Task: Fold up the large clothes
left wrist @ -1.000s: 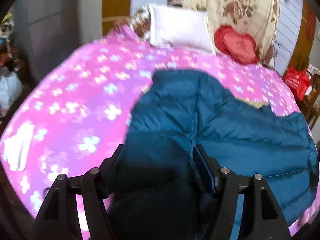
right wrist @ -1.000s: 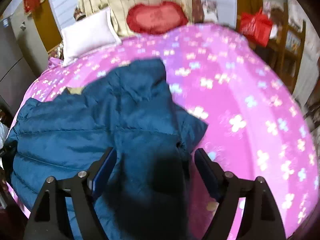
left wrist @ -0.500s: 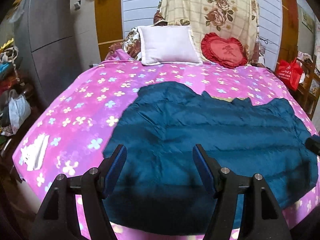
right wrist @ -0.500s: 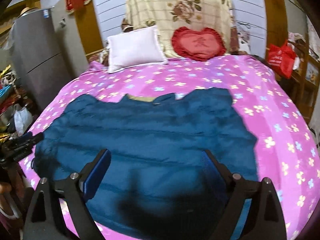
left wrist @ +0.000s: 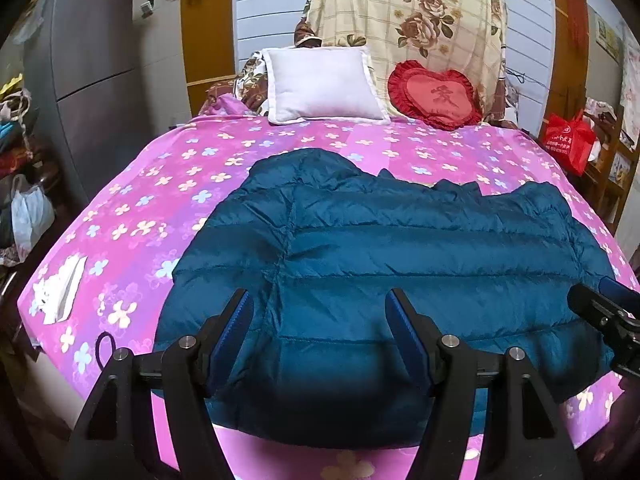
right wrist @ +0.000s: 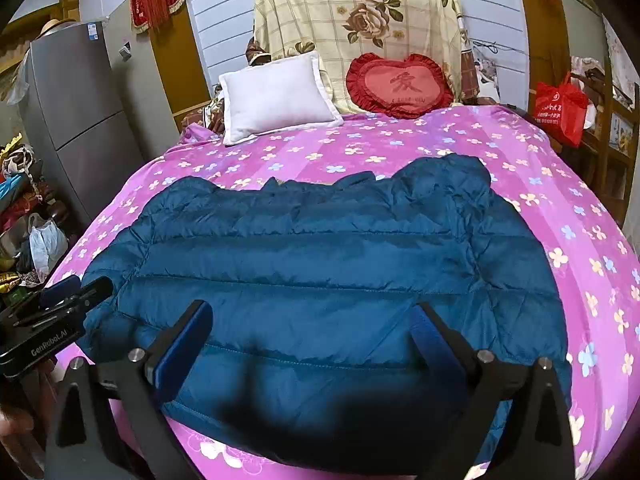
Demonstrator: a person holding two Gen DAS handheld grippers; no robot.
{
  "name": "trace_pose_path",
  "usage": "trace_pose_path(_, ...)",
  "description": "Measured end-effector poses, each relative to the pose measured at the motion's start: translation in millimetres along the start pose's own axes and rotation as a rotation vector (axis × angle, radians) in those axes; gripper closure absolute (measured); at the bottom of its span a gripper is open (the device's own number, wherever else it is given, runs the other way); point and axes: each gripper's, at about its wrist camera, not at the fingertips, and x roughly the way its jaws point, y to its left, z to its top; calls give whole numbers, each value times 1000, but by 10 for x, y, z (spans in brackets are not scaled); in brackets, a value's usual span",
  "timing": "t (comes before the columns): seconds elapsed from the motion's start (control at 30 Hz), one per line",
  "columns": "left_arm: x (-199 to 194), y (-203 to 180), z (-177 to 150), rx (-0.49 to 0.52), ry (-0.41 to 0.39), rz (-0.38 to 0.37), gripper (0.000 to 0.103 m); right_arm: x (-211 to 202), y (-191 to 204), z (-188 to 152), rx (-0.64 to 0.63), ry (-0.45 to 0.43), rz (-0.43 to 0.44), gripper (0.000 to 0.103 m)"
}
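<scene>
A: Since your left gripper [left wrist: 320, 336] and right gripper [right wrist: 312, 340] both hover apart from the quilted teal puffer jacket [left wrist: 400, 256], fingers spread wide and gripping nothing, the right pair having just been opening, what worries you?

B: You have slick, shiny nylon over puffy down. Pinch only the outer shell and it may slide out as you lift, or you catch 1 layer and the fold goes crooked.

A: Where does it lie?

B: Spread flat across the near half of the bed with the pink flowered sheet [left wrist: 132, 216], hem towards you, collar towards the white square pillow [left wrist: 320, 82] and red heart-shaped frilled cushion [left wrist: 434, 94]. Its near hem sits close to the mattress edge, so a careless tug could drag it off.

A: Anything else?

B: The stitched horizontal channels trap air; your folds will likely spring back unless pressed.
</scene>
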Motion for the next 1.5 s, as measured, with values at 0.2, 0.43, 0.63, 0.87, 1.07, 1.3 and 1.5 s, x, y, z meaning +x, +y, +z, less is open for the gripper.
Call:
trace_pose_path(0.2,21,-50,-33,11,11,2,53,-16,72,-45,-18,-7,-6,2)
trace_pose_path(0.43,41,-101,-75,19,18,7,53,-6,136,-68,-46,-18,-29,1)
trace_pose_path(0.63,64,-132,-87,23,21,10,53,-8,156,-78,-65,-30,-44,1)
trace_pose_path(0.87,81,-151,-102,22,25,9,53,20,116,-86,-49,-25,-44,0)
trace_pose_path(1.07,89,-150,-106,24,26,11,53,50,98,-107,-45,-20,-42,0)
trace_pose_path(1.3,111,-183,-128,25,29,8,53,57,88,-110,-46,-17,-40,0)
trace_pose_path(1.5,112,-189,-130,23,28,6,53,76,71,-120,-39,-14,-37,0)
